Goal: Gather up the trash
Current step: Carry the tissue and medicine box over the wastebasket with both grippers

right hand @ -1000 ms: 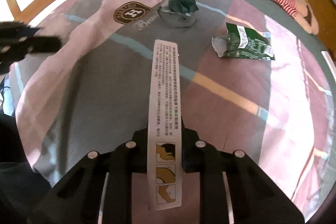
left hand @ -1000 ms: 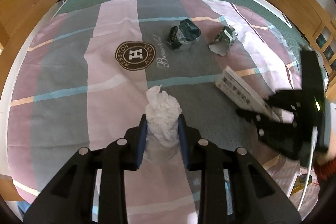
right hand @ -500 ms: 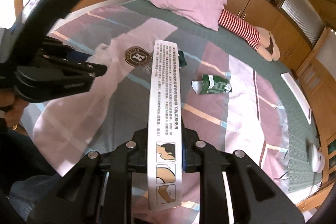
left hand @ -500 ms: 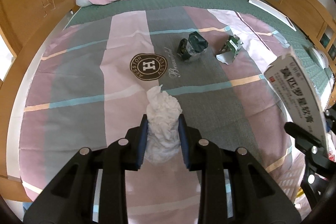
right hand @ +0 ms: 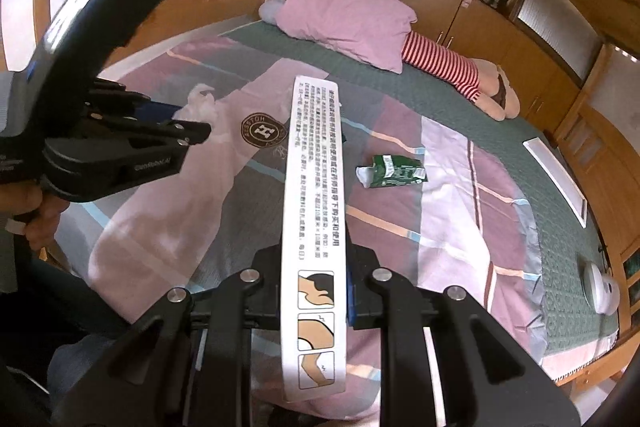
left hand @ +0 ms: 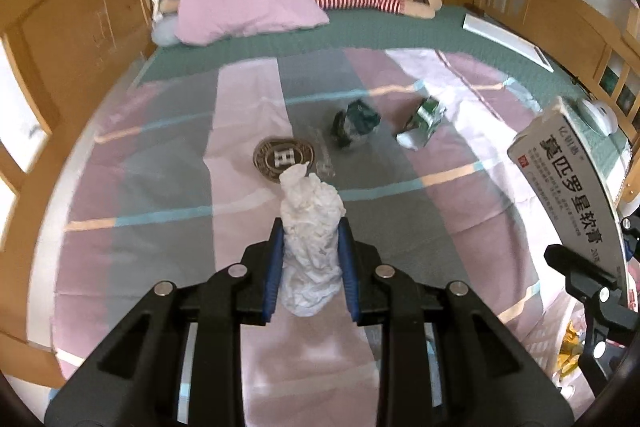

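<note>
tissue, crumpled and white [left hand: 311,239], sits pinched between the blue pads of the left hand-held gripper [left hand: 310,247], which is closed on it and raised above the bed [left hand: 160,187]. right hand-held gripper [right hand: 314,287] is likewise closed, gripping a long white carton [right hand: 314,211] upright along its fingers. two pieces remain on the striped cover: a dark green crumpled wrapper [left hand: 354,123] and, just beside it, a flattened green-and-white carton [right hand: 394,171].

judging by the load, both grips should carry to a bin next; a white basket [left hand: 560,339] shows at the bed's foot, though whether it is the bin is unclear. keep the squeeze steady, since tissue slips easily, and let go only over the opening.

writing: the held carton's face carries large chinese characters, its side fine chinese print above three drawings. the cover's round badge shows an "h"; the left tool reads "genrobot.ai".
</note>
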